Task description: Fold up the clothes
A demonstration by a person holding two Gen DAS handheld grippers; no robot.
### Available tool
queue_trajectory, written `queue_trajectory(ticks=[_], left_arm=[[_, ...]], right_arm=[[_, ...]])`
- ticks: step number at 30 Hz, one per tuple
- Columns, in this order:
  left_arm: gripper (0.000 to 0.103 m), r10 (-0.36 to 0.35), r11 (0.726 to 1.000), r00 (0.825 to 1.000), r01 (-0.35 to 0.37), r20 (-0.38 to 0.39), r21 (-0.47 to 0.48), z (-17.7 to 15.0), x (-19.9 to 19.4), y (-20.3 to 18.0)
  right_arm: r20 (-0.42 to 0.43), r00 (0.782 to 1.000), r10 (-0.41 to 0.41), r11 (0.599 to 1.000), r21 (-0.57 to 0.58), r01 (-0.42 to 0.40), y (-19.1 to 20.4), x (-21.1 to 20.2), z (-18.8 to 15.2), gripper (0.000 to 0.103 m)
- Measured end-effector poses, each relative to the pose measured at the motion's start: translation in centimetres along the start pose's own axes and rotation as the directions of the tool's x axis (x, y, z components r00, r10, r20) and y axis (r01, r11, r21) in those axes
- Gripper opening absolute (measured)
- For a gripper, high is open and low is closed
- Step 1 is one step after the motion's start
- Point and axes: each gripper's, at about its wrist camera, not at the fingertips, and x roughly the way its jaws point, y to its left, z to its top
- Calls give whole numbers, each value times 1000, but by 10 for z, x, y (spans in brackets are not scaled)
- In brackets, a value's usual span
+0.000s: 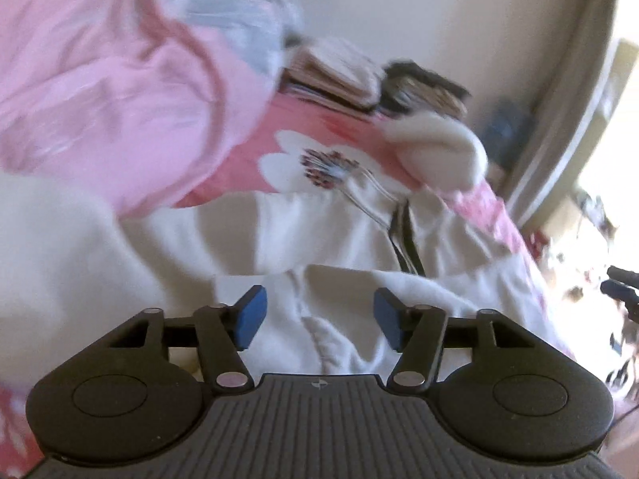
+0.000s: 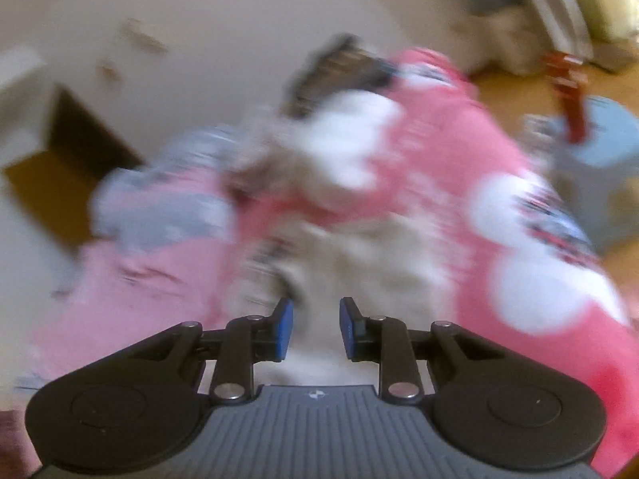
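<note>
Left claw (image 1: 319, 319): open, empty.
White garment (image 1: 319, 235): dead ahead at twelve o'clock, directly beneath.
Right claw (image 2: 315, 329): slightly parted, apparently empty; blurred.

A plain pale wall (image 1: 459, 20) rises behind the bed's pink flowered cover (image 1: 319, 127). Hard daylight floods in at the right. The blurred right-wrist view shows yellowish floor (image 2: 499, 88) and what may be a blue-grey stool (image 2: 603, 159).

Left wrist view looks forward and down along its 2 fingers, close over a white garment (image 1: 319, 239) just ahead of the tips. Right wrist view, heavily blurred, faces down its own fingers too, near the cloth. Both share the pink flowered bedspread (image 1: 319, 123) and the clothes pile beyond.
</note>
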Motion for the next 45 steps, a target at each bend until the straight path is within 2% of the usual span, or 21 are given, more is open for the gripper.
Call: queue_trajectory(ticks=[3, 5, 13, 16, 18, 20, 21, 23, 25, 26, 27, 30, 33, 34, 35, 37, 39, 41, 43, 44, 45], left_arm=[[63, 10, 997, 998, -5, -70, 71, -7, 22, -11], [63, 23, 994, 995, -12, -102, 105, -15, 33, -18], [63, 100, 982, 981, -70, -164, 176, -45, 43, -25], [63, 112, 979, 978, -78, -176, 186, -49, 42, -26], [63, 116, 977, 977, -80, -179, 196, -51, 41, -26], [63, 119, 976, 975, -80, -187, 202, -51, 41, -26], [63, 117, 976, 975, -78, -189, 203, -51, 41, -26], [63, 113, 976, 975, -73, -191, 206, -51, 41, -25], [63, 109, 976, 975, -68, -193, 208, -52, 41, -25], [63, 107, 976, 975, -65, -194, 210, -52, 41, -25], [63, 105, 975, 975, -63, -195, 211, -52, 41, -24], [63, 98, 975, 976, -55, -196, 215, -53, 41, -24], [63, 95, 972, 978, -51, -186, 228, -55, 40, -23], [63, 95, 971, 979, -51, -183, 234, -56, 40, -24], [63, 95, 970, 979, -50, -179, 239, -57, 40, -24], [63, 93, 968, 980, -48, -174, 245, -58, 39, -24], [63, 88, 969, 981, -45, -170, 244, -58, 40, -23], [63, 83, 970, 982, -41, -168, 241, -58, 40, -22], [63, 80, 970, 983, -39, -165, 239, -58, 39, -21], [63, 80, 970, 983, -39, -163, 239, -59, 39, -21], [63, 79, 971, 983, -39, -163, 237, -59, 39, -21]], right_arm=[[-65, 982, -178, 984, -38, 176, -17, 17, -11, 27], [-84, 969, -231, 971, -75, 225, -25, 31, -15, 27], [-91, 962, -259, 959, -143, 245, -34, 103, 17, 27], [-66, 963, -260, 952, -187, 244, -24, 113, 26, 27], [-47, 966, -256, 941, -242, 238, -14, 120, 32, 27], [-34, 967, -253, 909, -350, 226, 2, 130, 33, 27], [-28, 966, -256, 880, -421, 221, 11, 134, 32, 27], [-26, 972, -234, 765, -622, 168, 33, 144, 25, 27], [-108, 979, -171, 611, -792, 19, 50, 154, 16, 30], [-149, 975, -166, 530, -847, -39, 55, 159, 12, 40], [-187, 968, -168, 447, -890, -94, 61, 165, 8, 47], [-250, 936, -249, 250, -950, -187, 71, 187, 3, 47], [-293, 902, -318, 141, -955, -261, 75, 206, 7, 47], [-286, 899, -332, 117, -958, -261, 77, 212, 9, 48], [-293, 892, -344, 115, -956, -270, 79, 217, 13, 49], [-334, 865, -375, 141, -942, -304, 82, 226, 19, 52], [-360, 834, -419, 137, -933, -334, 80, 233, 17, 52], [-360, 822, -442, 133, -932, -337, 79, 237, 13, 52], [-357, 821, -446, 138, -933, -331, 79, 235, 10, 39], [-335, 834, -439, 125, -942, -312, 79, 232, 8, 17], [-311, 849, -428, 117, -950, -289, 80, 227, 8, 11]])
